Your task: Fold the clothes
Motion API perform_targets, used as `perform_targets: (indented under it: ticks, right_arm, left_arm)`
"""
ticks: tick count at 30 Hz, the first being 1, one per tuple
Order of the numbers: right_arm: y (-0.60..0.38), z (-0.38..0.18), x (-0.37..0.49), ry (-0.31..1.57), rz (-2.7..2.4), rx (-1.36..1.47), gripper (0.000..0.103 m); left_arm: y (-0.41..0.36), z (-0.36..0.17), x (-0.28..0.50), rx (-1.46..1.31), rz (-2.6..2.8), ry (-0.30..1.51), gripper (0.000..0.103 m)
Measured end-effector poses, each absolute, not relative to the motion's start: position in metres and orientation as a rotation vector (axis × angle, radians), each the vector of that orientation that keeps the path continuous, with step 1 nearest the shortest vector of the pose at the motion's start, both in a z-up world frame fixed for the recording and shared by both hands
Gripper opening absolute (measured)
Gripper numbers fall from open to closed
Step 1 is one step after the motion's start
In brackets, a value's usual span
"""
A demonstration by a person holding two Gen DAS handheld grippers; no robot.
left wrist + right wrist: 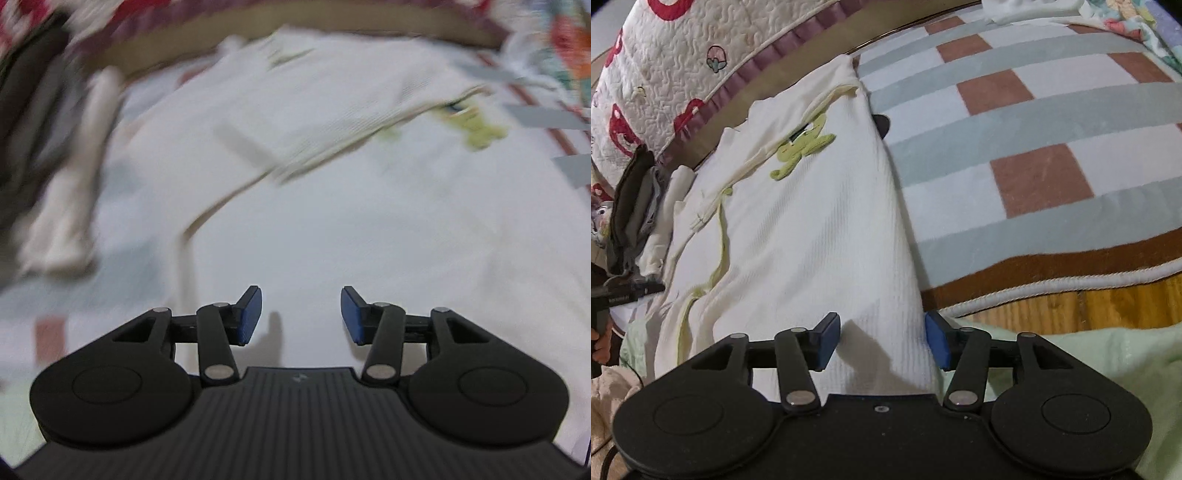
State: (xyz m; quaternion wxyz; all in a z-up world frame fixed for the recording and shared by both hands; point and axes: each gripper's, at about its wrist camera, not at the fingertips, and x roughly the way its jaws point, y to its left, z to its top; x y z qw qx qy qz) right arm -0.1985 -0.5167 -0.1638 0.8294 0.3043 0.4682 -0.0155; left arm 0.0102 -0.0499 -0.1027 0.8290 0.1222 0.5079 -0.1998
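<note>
white ribbed cotton fills most of what i see: the garment (820,229) lies spread flat on my bed, its long edge running along the checked blanket (1034,122) of grey, pale blue and brown squares. a green frog-like patch (803,146) sits near its upper part, with yellowish trim curving down the left side. my right gripper (882,341) hangs low over the near end of the garment, jaws spread, blue pads on either side of the cloth's corner but not pressing it; nothing is pinched. my left gripper (301,314) is also spread wide, nothing between its pads, hovering over plain white fabric (332,229); that view is smeared, so finer detail is lost. in the right view a hand (600,343) grips a black handle at the far left edge. a quilted cover (676,62) with red shapes lies beyond the garment, and a dark folded pile (631,199) sits beside it. pale green cloth (1089,369) lies under my right tool.
</note>
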Motion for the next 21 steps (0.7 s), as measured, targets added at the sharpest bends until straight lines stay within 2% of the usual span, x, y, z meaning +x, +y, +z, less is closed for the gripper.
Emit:
perform_targets:
  ticks: [5,11,13,15,17,21]
  right_arm:
    - [-0.491,-0.140,-0.188,0.922,0.019,0.434,0.058]
    - [-0.417,-0.095,-0.128,0.886,0.360,0.254,0.057]
    - [-0.378,-0.088,-0.111,0.890,0.521,0.226,0.053]
    - [-0.327,-0.087,-0.098,0.920,0.705,0.204,0.038]
    - [-0.278,-0.090,-0.089,0.967,0.884,0.191,0.032]
    - [-0.208,-0.114,-0.074,1.200,1.087,0.274,0.033]
  left_arm:
    - [-0.007,-0.079,-0.019,0.204,-0.436,1.123,0.052]
    - [0.008,-0.067,-0.041,0.302,-0.462,1.184,0.053]
    - [0.009,-0.062,-0.046,0.267,-0.484,1.203,0.053]
    - [0.011,-0.057,-0.050,0.214,-0.490,1.199,0.053]
    - [0.014,-0.056,-0.051,0.162,-0.463,1.185,0.053]
    - [0.025,-0.060,-0.042,0.058,-0.384,1.177,0.053]
